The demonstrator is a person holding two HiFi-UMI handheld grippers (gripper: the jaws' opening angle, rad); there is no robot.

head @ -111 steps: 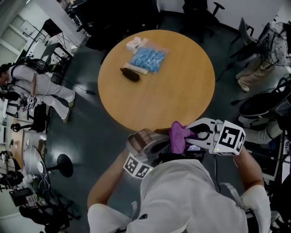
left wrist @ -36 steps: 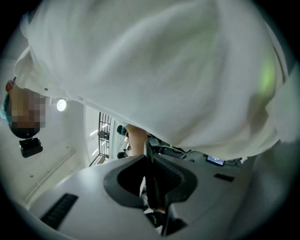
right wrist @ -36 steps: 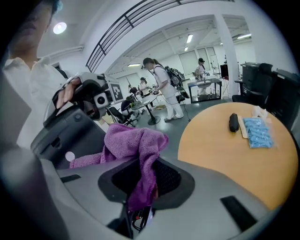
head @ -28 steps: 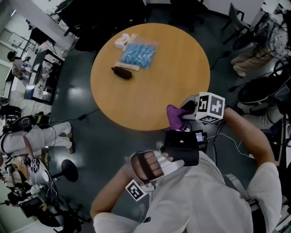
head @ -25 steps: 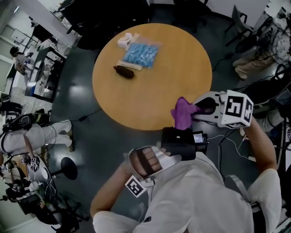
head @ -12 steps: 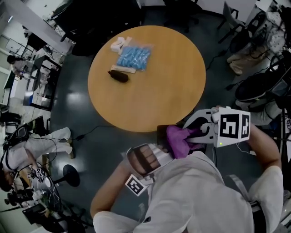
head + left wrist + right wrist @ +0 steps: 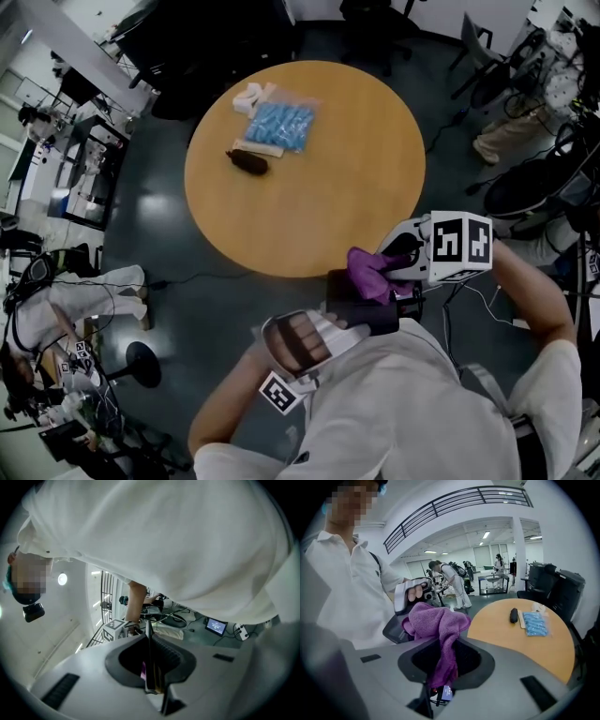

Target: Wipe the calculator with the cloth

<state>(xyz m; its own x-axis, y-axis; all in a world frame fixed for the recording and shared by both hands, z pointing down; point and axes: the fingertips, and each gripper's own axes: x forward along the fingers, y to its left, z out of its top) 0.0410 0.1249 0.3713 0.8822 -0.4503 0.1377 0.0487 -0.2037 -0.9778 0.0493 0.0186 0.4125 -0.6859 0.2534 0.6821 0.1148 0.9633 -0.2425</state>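
The right gripper [image 7: 397,268] pinches the cloth [image 7: 369,273], bunched over the calculator [image 7: 367,312] at its 7 o'clock. The left gripper [image 7: 335,324] clamps that calculator by its edge, just off the tabletop's [image 7: 309,187] 5 o'clock rim.

Round table [image 7: 333,192] — blue packet [image 7: 279,126], dark pouch [image 7: 249,161]

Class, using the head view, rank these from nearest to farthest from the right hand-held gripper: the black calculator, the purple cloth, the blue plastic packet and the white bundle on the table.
1. Purple cloth, pinched in the right hand-held gripper.
2. Black calculator, directly under the cloth.
3. Blue plastic packet, across the round wooden table.
4. White bundle, beyond the packet, far rim.
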